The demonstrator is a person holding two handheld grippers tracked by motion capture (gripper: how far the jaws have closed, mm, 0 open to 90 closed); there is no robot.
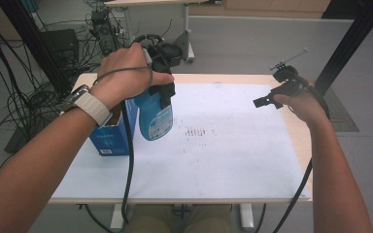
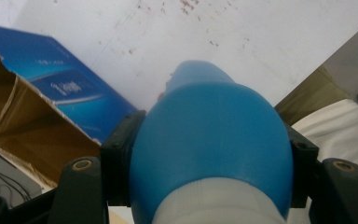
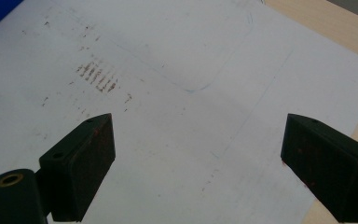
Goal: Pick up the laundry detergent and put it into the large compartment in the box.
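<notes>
Bottle (image 1: 154, 116), blue plastic, hangs left of centre in the high view beside the open blue carton (image 1: 110, 133), my left gripper (image 1: 161, 80) clamped high on it. Left gripper view: jaws squeeze its smooth, rounded shoulder (image 2: 209, 140), probably slippery; carton interior looks empty. Right gripper view: right gripper (image 3: 196, 163) gapes over the worktop (image 3: 191, 46)

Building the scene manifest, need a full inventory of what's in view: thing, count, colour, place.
bottle: 1, blue with label, held above the sheet beside the box
box: 1, blue cardboard, top open, left on the sheet
sheet: 1, white with dark scuff marks, covering the table
table: 1, light wood, edge showing at right
cables: several, black, floor at left
left claw: 1, black, shut on the bottle
right claw: 1, black, open above the sheet, holding nothing
</notes>
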